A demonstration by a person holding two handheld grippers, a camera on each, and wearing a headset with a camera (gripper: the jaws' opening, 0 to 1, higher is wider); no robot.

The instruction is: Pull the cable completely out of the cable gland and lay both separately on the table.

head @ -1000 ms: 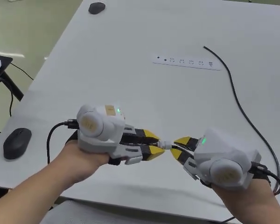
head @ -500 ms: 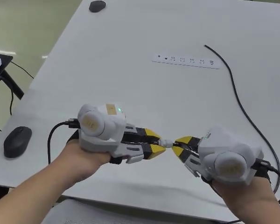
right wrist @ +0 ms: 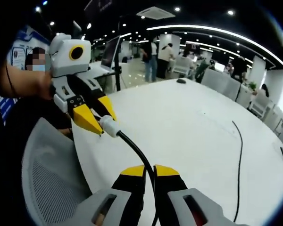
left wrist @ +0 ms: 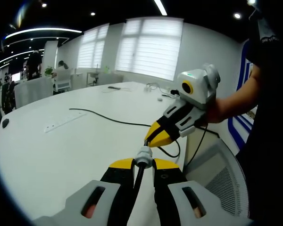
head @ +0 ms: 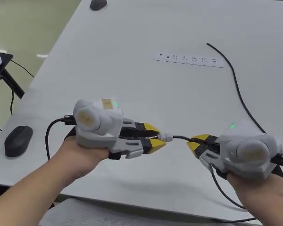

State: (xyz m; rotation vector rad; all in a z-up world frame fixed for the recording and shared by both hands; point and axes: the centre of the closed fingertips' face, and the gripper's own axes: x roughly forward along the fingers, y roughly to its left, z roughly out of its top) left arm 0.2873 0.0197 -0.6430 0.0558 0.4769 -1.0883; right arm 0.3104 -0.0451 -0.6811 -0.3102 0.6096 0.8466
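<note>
Over the table (head: 132, 94), left claw (head: 159, 137) clamps the cable gland (head: 165, 137), right claw (head: 190, 142) its threaded cable (head: 179, 138).

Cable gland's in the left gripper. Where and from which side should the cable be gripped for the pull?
Take the cable on its bare black stretch just outside the white cable gland, which the left gripper clamps. Come from the person's right, in line with it, jaws across the round jacket, as the right gripper does: the pull likely stays axial.
</note>
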